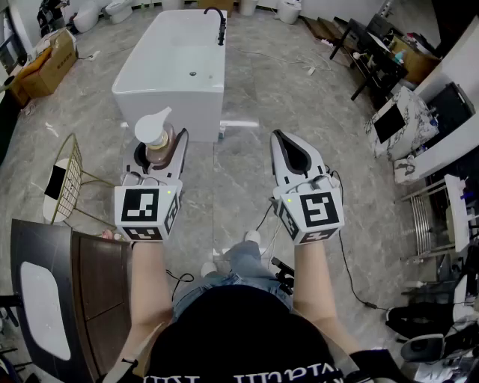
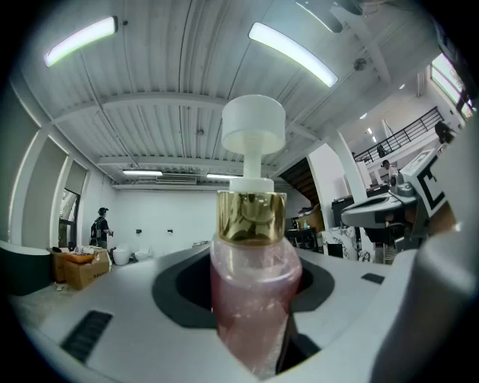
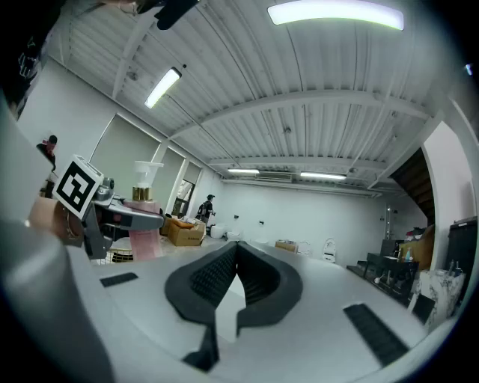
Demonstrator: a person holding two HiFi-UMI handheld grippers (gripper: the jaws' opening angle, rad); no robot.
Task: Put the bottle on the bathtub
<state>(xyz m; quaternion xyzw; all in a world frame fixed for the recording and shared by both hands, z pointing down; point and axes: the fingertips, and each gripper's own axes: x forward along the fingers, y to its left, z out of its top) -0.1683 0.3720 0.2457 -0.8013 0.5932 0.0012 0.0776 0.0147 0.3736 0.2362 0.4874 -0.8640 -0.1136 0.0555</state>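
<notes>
A pink pump bottle (image 1: 158, 140) with a gold collar and a white pump head stands upright between the jaws of my left gripper (image 1: 160, 146), which is shut on it. In the left gripper view the bottle (image 2: 254, 299) fills the middle, squeezed between the jaws. The white bathtub (image 1: 176, 71) stands on the floor ahead, its near end just beyond the bottle. My right gripper (image 1: 290, 152) is held level beside the left one, shut with nothing in it; its ribbed pads (image 3: 217, 273) meet. The right gripper view also catches the bottle (image 3: 146, 228) at its left.
A black faucet (image 1: 220, 22) rises at the tub's far right rim. A round side table with gold wire legs (image 1: 63, 183) stands at left, a cardboard box (image 1: 49, 63) beyond it. Desks and equipment (image 1: 385, 63) line the right. A person (image 2: 99, 224) stands far off.
</notes>
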